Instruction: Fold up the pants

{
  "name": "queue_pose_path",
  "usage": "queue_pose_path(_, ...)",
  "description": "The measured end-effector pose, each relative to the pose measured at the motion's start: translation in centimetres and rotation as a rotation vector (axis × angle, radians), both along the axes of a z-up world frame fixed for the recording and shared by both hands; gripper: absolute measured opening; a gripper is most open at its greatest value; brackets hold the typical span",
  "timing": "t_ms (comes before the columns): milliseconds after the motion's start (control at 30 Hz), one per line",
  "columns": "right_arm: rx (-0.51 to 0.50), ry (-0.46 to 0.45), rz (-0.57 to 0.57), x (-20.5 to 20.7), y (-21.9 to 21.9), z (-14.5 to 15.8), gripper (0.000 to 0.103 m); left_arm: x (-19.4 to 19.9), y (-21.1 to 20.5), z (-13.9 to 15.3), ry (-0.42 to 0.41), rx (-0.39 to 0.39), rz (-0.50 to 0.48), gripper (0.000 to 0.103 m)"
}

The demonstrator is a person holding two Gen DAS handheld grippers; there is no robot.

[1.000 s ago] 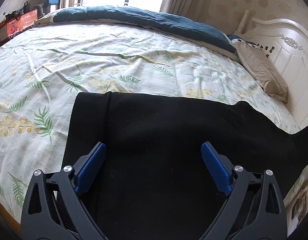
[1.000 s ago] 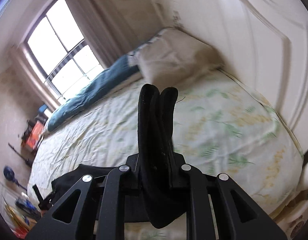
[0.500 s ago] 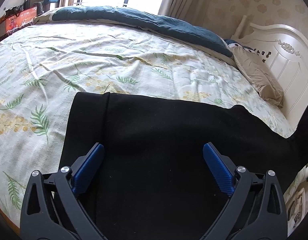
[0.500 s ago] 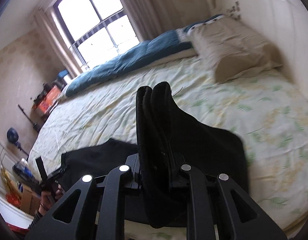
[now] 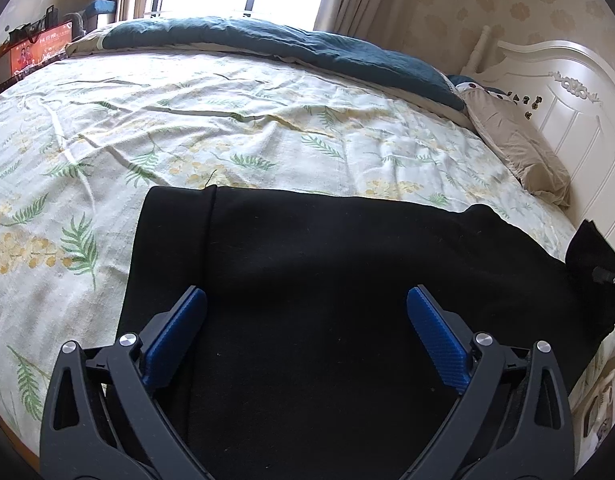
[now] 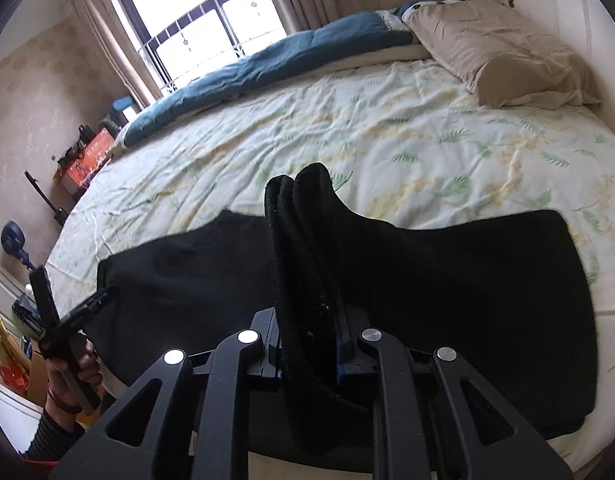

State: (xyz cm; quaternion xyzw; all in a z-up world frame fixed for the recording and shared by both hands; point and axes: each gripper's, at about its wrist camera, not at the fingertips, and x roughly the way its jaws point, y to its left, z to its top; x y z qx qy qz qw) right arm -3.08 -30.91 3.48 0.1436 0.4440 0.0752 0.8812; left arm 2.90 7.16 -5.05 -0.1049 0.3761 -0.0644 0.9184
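Black pants (image 5: 327, 280) lie flat across the near part of the floral bed sheet (image 5: 227, 120). My left gripper (image 5: 307, 332) is open, its blue-padded fingers (image 5: 175, 332) spread just above the pants, holding nothing. My right gripper (image 6: 307, 312) is shut on a bunched end of the pants (image 6: 303, 240) and holds it raised above the rest of the cloth (image 6: 467, 280). In the left wrist view the lifted end (image 5: 591, 264) shows at the far right. In the right wrist view the left gripper (image 6: 67, 320) shows at the lower left, in a hand.
A blue duvet (image 5: 287, 48) lies along the far side of the bed. A beige pillow (image 5: 515, 152) rests against the white headboard (image 5: 567, 112). A window (image 6: 211, 20) and cluttered items (image 6: 87, 152) are beyond the bed.
My right gripper has swung away from the headboard toward the foot of the bed, carrying the pants end over the rest of the cloth. My left gripper has stayed open and almost still.
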Motion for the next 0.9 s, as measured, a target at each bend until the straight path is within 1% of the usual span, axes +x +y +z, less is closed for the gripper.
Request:
queue_pose_path(333, -0.076, 0.038, -0.002, 0.6, 2.6, -2.4, 0.017, 0.1, 0.1, 0.0, -0.003, -0.005, 0.004, 0.1)
queue_pose_path(567, -0.179, 0.049, 0.001, 0.8, 4.4, -3.2, 0.018, 0.1, 0.1, 0.0, -0.003, -0.004, 0.004, 0.1)
queue_pose_path(900, -0.213, 0.051, -0.001, 0.8, 5.6, -3.4, 0.018, 0.1, 0.1, 0.0, -0.004, -0.004, 0.004, 0.1)
